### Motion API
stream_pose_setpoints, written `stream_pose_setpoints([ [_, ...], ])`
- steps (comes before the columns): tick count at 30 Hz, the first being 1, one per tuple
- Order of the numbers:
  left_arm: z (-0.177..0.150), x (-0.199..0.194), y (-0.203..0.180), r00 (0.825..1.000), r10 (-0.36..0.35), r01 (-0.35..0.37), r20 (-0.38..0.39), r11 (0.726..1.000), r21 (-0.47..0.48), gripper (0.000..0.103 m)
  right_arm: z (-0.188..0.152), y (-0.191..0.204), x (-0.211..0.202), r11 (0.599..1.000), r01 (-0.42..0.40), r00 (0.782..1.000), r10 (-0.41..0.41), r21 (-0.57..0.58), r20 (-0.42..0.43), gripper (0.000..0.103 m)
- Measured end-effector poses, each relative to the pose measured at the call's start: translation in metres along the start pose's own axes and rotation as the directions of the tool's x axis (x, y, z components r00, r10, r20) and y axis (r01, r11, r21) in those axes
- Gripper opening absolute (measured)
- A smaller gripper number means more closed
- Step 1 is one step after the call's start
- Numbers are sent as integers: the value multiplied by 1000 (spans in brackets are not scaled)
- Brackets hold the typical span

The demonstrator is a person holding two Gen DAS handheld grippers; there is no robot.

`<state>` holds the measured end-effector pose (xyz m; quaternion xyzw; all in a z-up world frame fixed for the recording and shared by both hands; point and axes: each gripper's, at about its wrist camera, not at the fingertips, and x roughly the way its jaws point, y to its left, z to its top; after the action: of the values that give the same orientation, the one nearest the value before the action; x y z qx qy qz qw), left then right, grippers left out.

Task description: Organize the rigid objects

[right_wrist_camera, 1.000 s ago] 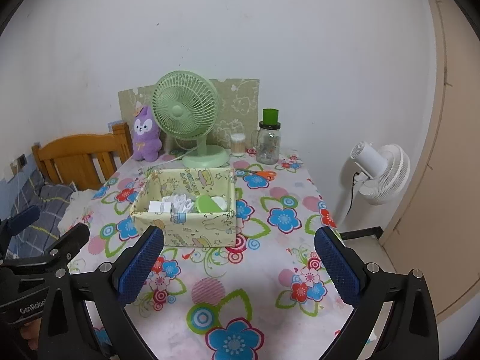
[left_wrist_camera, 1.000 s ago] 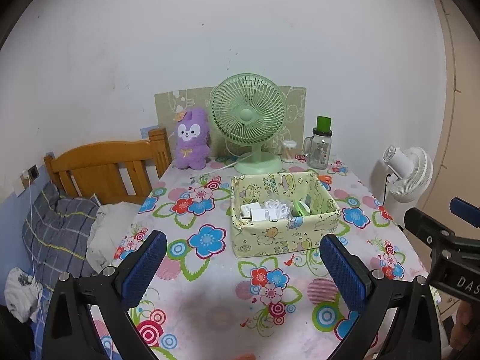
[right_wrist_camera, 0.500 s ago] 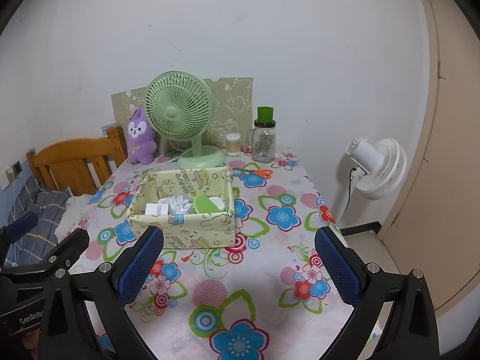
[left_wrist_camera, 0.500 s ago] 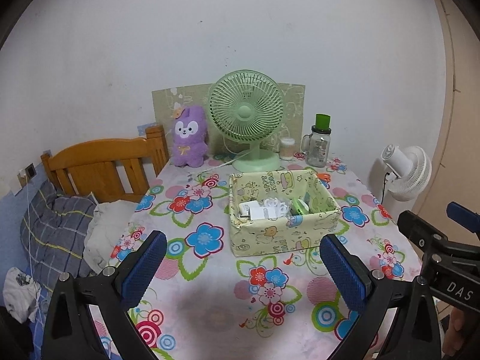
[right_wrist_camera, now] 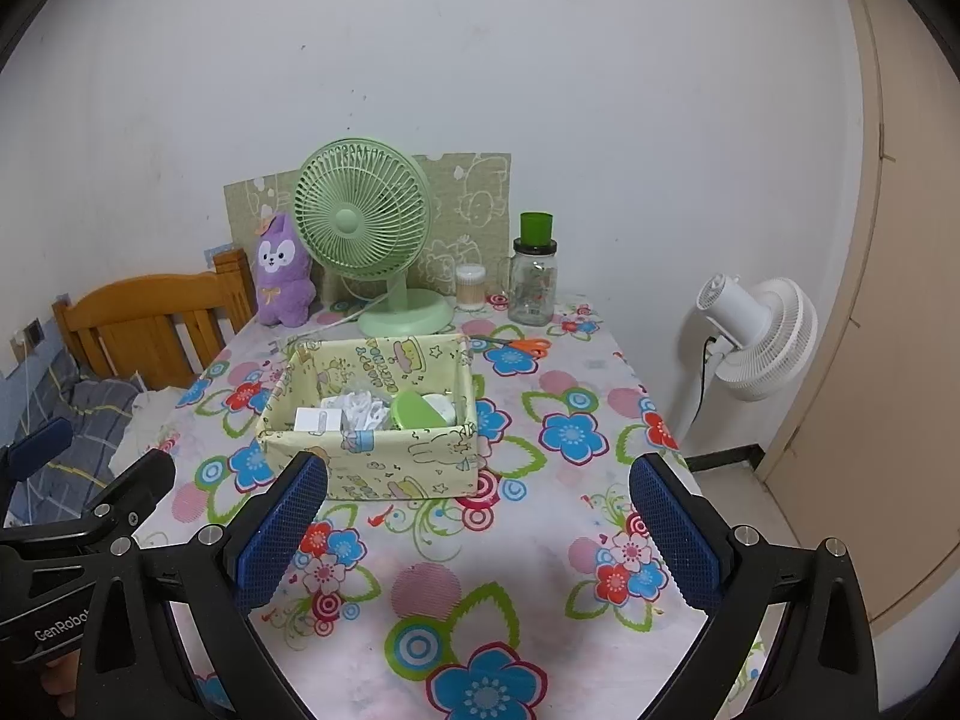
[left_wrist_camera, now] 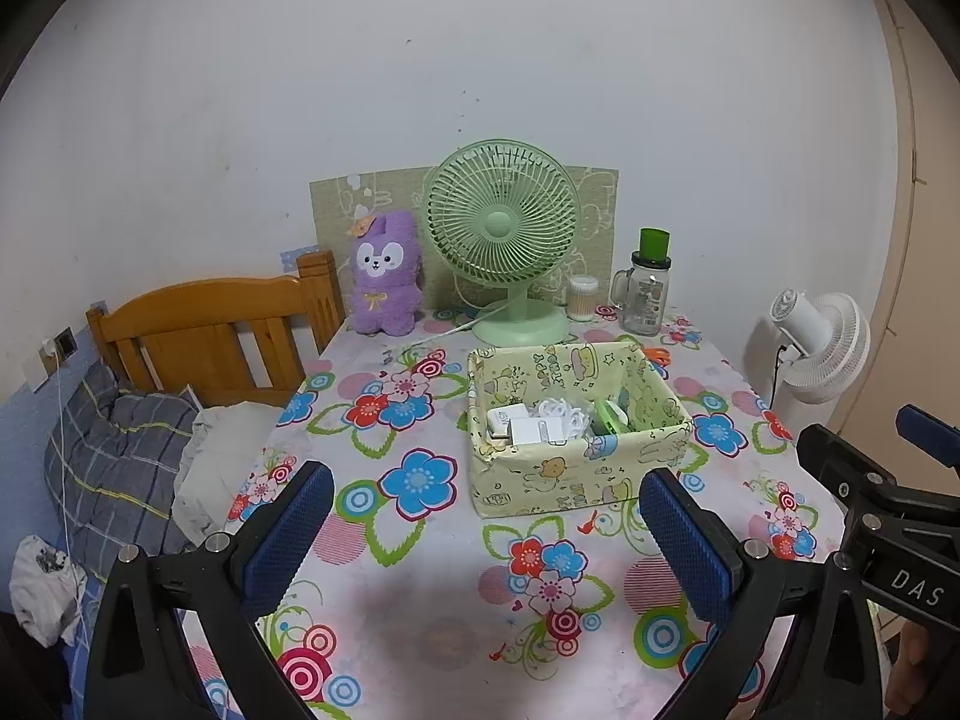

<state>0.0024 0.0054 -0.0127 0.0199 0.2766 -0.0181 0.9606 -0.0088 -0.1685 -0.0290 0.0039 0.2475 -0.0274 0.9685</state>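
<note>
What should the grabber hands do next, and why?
Probably the right gripper should reach toward the orange scissors. Both grippers are open and hold nothing, the fabric box already holds small things, and the scissors lie loose on the tablecloth just behind the box's right corner, so they look like the last item to tidy.

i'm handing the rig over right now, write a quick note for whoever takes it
Left gripper: open, empty, held above the near part of the table.
Right gripper: open, empty, also near the table's front edge.
The fabric box sits mid-table and holds white adapters, a white cable bundle and a green case.
Orange scissors lie loose behind the box; cotton swab jar and glass jar stand at the back.
Left: possibly the scissors; nothing else looks loose.
</note>
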Motion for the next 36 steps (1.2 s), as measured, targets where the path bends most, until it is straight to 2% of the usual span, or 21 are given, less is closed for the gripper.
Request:
stream_pose_setpoints([
  [23, -1, 5, -2, 1000, -2, 2, 1, 1000, 13, 103, 2, 0, 8, 1000, 20, 1000, -20, 1, -16, 102],
  [36, 0, 0, -5, 1000, -3, 3, 12, 1000, 9, 103, 3, -2, 8, 1000, 3, 1000, -3, 0, -11, 102],
])
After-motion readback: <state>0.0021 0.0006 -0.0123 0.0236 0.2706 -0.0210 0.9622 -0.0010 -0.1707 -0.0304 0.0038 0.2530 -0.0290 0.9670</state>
